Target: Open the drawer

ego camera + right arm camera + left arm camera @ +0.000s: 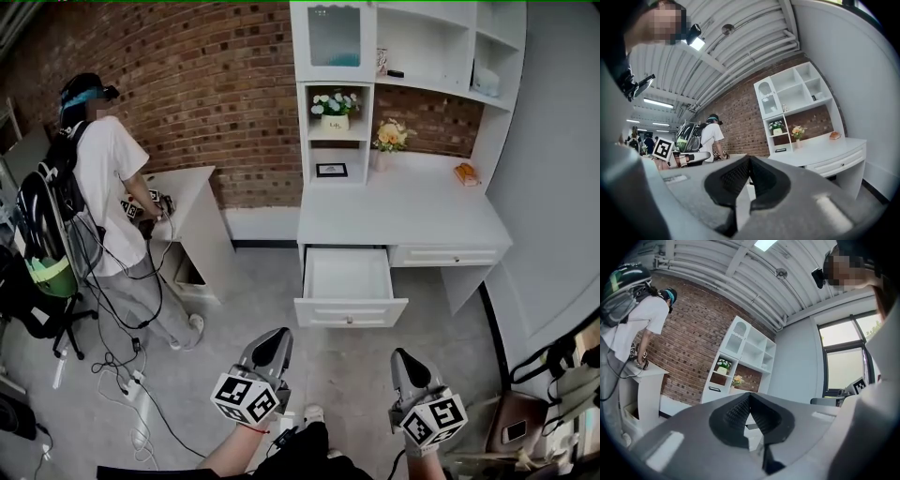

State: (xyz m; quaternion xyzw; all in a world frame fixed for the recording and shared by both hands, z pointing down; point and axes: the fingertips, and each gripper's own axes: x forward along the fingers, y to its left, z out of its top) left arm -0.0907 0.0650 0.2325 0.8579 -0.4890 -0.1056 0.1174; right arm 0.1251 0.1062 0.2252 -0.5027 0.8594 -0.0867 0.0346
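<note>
A white desk (403, 211) with a shelf unit stands against the brick wall. Its left drawer (348, 285) is pulled out and looks bare inside, with a small knob on its front. The right drawer (445, 255) is closed. My left gripper (274, 339) and right gripper (403, 360) hang in front of the desk, well short of the drawer, each with its jaws together and nothing between them. The left gripper (749, 396) in its own view points level at the shelf unit (740, 357). The right gripper (749, 159) in its own view has the desk (820, 147) off to the right.
A person with a backpack (98, 178) stands at a small white table (192, 211) on the left. Cables (131, 370) trail over the floor beside them. Flower pots (335, 108) sit on the shelves. A brown bag (516, 422) lies at the lower right.
</note>
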